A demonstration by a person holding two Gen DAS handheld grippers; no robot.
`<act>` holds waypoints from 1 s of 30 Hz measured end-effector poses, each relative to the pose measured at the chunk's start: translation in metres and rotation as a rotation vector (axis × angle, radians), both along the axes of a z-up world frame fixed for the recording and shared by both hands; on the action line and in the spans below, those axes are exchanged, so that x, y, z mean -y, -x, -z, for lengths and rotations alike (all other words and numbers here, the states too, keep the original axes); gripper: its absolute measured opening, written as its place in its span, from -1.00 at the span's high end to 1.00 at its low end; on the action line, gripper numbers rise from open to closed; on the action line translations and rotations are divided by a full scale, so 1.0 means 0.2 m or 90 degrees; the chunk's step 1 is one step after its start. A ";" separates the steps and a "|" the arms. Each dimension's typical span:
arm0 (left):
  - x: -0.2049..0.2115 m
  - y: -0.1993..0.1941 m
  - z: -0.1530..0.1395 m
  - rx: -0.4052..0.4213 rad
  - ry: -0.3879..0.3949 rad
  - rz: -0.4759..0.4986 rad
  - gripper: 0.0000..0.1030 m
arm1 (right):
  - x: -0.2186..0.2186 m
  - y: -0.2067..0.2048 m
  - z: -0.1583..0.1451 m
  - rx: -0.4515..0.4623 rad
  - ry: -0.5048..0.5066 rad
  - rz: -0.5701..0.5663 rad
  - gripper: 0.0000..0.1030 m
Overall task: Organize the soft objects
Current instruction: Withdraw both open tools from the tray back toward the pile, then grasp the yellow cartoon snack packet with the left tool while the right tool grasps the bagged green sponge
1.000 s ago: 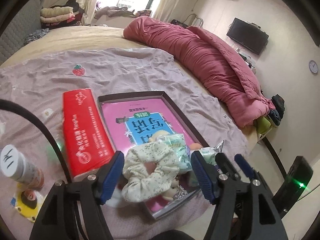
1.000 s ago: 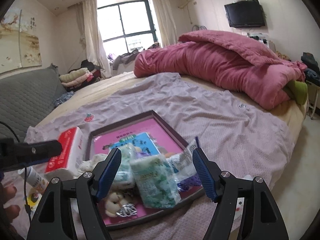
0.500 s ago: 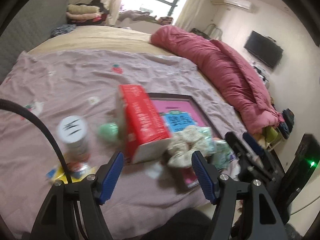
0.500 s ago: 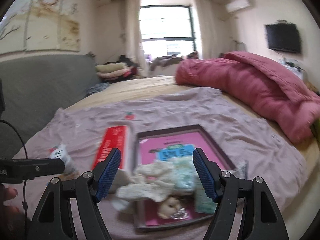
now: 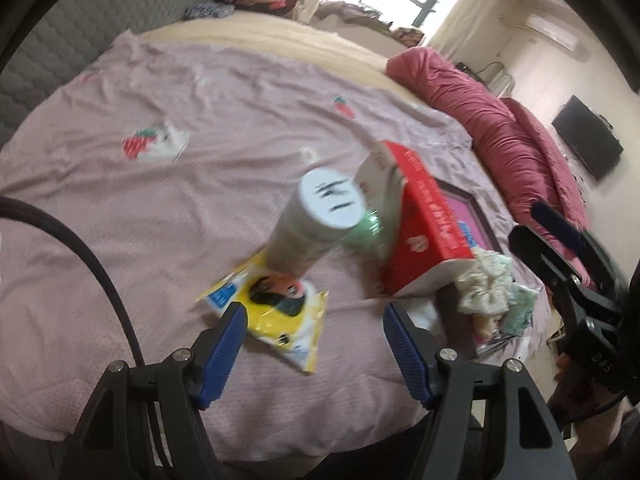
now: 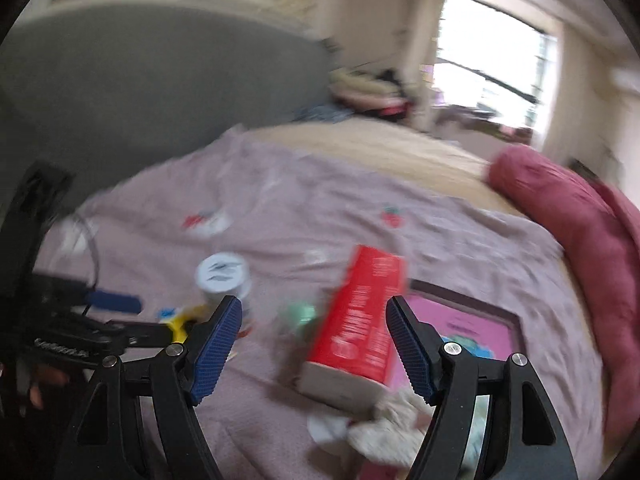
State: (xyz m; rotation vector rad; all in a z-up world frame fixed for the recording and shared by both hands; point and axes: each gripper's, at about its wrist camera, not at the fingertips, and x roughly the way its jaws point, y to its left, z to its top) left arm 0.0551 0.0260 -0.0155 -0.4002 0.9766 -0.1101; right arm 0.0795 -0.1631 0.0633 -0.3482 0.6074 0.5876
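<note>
Two grippers hang with fingers spread, gripping nothing. The floral scrunchie (image 5: 486, 282) lies against the near end of the red tissue pack (image 5: 424, 226), right of the left gripper (image 5: 312, 350) and, though blurred, apparently just below the right gripper (image 6: 314, 346).

left gripper (image 5: 312, 344) angled down, fingers apart, right gripper (image 6: 314, 344) likewise, empty

Red pack (image 5: 424, 216), strawberry-print mauve sheet (image 5: 160, 208)
</note>
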 end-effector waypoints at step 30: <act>-0.04 -0.20 0.40 -0.125 0.037 -0.032 -0.40 | -0.52 -0.62 0.55 -0.239 0.435 -0.343 -0.47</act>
